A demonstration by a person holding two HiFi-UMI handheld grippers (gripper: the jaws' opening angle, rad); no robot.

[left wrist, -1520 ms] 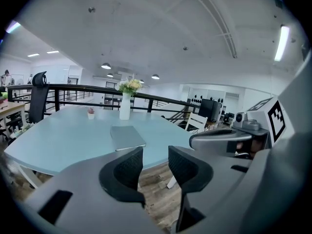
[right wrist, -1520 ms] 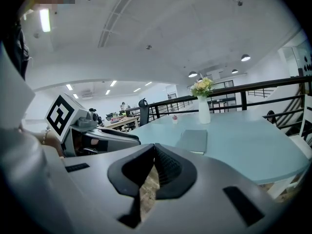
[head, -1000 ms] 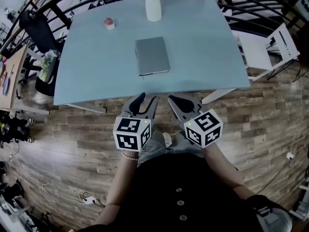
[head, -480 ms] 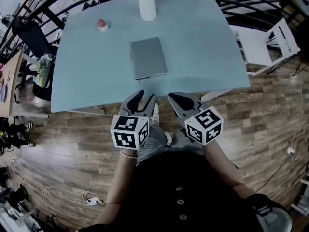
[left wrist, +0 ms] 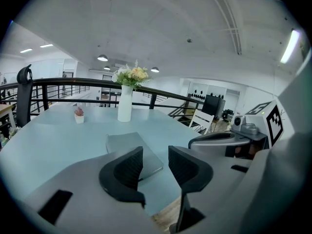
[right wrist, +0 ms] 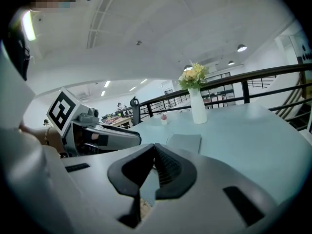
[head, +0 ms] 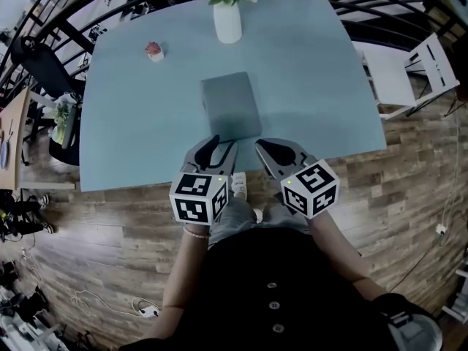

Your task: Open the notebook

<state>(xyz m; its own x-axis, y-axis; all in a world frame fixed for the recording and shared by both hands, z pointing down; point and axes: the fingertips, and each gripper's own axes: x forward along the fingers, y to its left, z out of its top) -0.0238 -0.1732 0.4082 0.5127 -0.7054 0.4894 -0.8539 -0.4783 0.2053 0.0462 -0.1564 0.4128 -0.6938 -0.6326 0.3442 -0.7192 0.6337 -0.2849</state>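
Bright, even overhead light; heavy fisheye bowing at the edges.
Ceiling lamps (left wrist: 102, 58) and a strip light (left wrist: 291, 45) shine from above. The table (head: 139, 123) carries a soft sheen; the notebook (head: 230, 106) shows no glare. Gripper views go black at the corners.

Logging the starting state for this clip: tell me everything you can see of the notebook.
The notebook is a plain grey rectangle with a smooth, matte-looking cover. It is closed and lies flat on the pale blue table, roughly central and near the front edge, with its long side running away from the person. Nothing touches it: the left gripper and the right gripper are both short of it.
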